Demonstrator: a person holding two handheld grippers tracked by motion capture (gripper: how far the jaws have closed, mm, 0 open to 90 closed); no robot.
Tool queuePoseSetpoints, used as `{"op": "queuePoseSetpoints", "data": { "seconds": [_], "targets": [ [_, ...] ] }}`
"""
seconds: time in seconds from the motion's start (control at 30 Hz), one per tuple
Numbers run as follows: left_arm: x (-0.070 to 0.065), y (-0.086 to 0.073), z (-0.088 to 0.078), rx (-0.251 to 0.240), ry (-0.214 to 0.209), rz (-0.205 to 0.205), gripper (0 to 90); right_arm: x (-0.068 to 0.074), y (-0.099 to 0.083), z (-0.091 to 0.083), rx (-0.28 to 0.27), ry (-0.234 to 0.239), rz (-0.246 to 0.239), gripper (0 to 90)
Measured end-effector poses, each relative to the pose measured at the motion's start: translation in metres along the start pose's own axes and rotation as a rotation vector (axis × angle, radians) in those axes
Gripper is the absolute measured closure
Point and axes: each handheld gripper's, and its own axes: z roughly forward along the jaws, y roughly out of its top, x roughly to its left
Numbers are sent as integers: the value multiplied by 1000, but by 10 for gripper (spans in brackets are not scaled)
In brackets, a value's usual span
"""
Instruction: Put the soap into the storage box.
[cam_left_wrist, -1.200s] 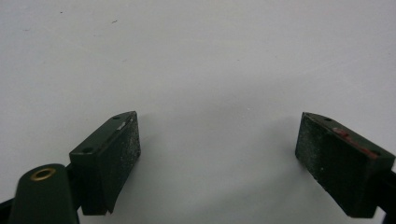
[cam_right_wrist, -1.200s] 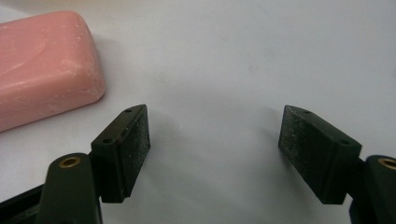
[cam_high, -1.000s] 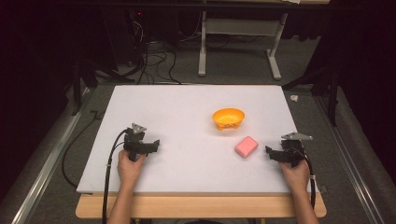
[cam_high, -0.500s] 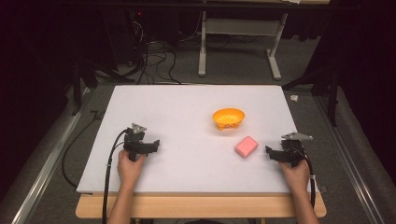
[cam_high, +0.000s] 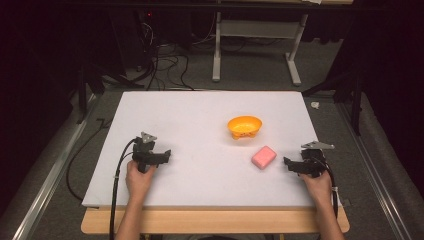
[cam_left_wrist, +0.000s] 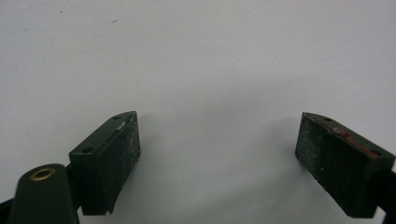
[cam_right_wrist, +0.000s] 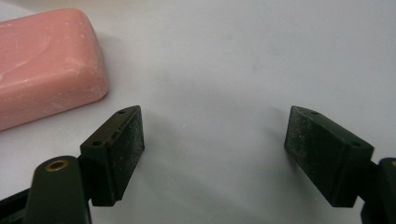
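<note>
Soap bar (cam_high: 263, 157), pink, lies flat on the white table (cam_high: 200, 115), toward the right edge and just ahead of the right gripper (cam_high: 287, 162), clear of its jaws. The right gripper rests near the front right corner, held in the person's right hand (cam_high: 316, 186). Its jaws have just been opening and now stand apart with nothing between them.

The right gripper view adds detail: the soap bar (cam_right_wrist: 44, 65) sits ahead and off to the upper left of the 2 black pads (cam_right_wrist: 127, 149), not touching either one, its surface scuffed with pale marks. Bare table top shows across the gap between the pads.

The left gripper (cam_high: 166, 155) rests near the front left of the table, held in the left hand (cam_high: 138, 177), with a black cable (cam_high: 116, 185) trailing back over the front edge. The left gripper view shows its pads (cam_left_wrist: 123, 149) spread wide with plain white surface between them.

Orange bowl (cam_high: 244, 126) stands farther back, right of centre, just beyond the soap bar and apart from it. The high view shows its inside orange throughout, with no contents visible.

Beyond the far edge, cables (cam_high: 165, 70) lie on the floor beside a grey stand (cam_high: 255, 45).
</note>
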Motion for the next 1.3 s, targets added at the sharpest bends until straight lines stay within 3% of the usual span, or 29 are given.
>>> {"op": "queuePoseSetpoints", "data": {
  "seconds": [0.37,0.5,1.0,1.3],
  "targets": [
    [0,0,0,2,-1,2,144,0,0,-1,3,-3,7,189],
    [0,0,0,2,-1,2,144,5,2,-9,-31,-12,7,193],
    [0,0,0,2,-1,2,144,22,4,-25,-80,75,-11,170],
    [0,0,0,2,0,2,144,36,5,-29,-97,109,-50,165]
  ]
}}
